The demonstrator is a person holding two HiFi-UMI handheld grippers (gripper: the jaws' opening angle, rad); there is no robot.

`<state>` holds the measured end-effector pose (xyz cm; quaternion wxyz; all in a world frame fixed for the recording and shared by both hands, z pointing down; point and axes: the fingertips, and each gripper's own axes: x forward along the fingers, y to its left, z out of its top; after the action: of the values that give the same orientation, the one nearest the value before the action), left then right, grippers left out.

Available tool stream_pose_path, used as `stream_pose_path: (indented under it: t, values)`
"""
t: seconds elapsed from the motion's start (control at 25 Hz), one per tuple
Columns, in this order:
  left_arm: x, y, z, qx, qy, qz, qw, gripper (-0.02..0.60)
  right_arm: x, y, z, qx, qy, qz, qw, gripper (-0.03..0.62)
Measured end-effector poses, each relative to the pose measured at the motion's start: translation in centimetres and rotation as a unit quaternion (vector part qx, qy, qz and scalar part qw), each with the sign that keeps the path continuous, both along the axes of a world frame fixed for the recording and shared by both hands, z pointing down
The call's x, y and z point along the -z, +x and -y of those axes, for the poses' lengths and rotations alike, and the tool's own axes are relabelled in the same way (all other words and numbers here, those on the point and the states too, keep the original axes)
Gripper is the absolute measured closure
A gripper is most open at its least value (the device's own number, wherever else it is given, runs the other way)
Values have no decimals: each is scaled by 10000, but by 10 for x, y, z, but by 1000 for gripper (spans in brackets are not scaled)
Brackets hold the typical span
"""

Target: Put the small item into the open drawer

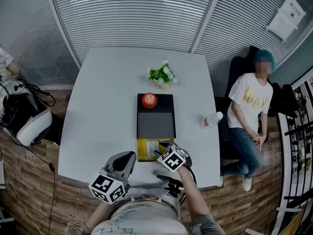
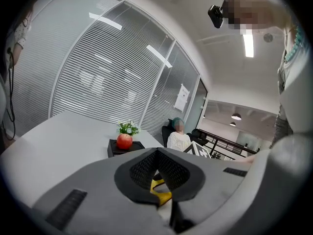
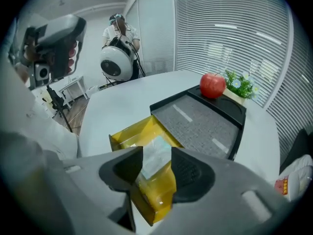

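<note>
A yellow drawer [image 1: 142, 151] stands pulled out at the near end of a black cabinet [image 1: 155, 124] on the white table. A small pale packet [image 1: 152, 146] lies flat inside it. My right gripper [image 1: 163, 153] hovers just over the drawer. In the right gripper view its jaws [image 3: 157, 156] stand open, apart from the packet [image 3: 157, 145], which rests in the drawer [image 3: 128, 134] below them. My left gripper [image 1: 126, 158] hangs at the table's near edge, left of the drawer; its jaws [image 2: 157, 153] meet at the tips with nothing between them.
A red apple [image 1: 149, 100] sits on the cabinet's far end, with a small potted plant [image 1: 161, 75] behind it. A water bottle [image 1: 212, 120] lies near the right table edge, beside a seated person [image 1: 249, 106]. A white machine [image 1: 32, 126] stands on the floor at left.
</note>
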<state>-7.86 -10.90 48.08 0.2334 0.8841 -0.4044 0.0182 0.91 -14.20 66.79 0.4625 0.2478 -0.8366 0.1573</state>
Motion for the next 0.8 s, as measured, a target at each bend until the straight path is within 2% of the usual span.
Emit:
stream_pose_path:
  t: [0.24, 0.72, 0.8]
  values:
    - [-4, 10, -2, -120, -67, 22, 9999, 585, 25, 6, -9, -51, 147, 130, 9998, 434]
    - [4, 33, 1, -293, 95, 9, 9995, 584, 73, 25, -23, -252, 639, 321, 9971, 590]
    - [6, 38, 1, -338, 126, -5, 9994, 584, 82, 26, -27, -241, 637, 398, 9969, 591]
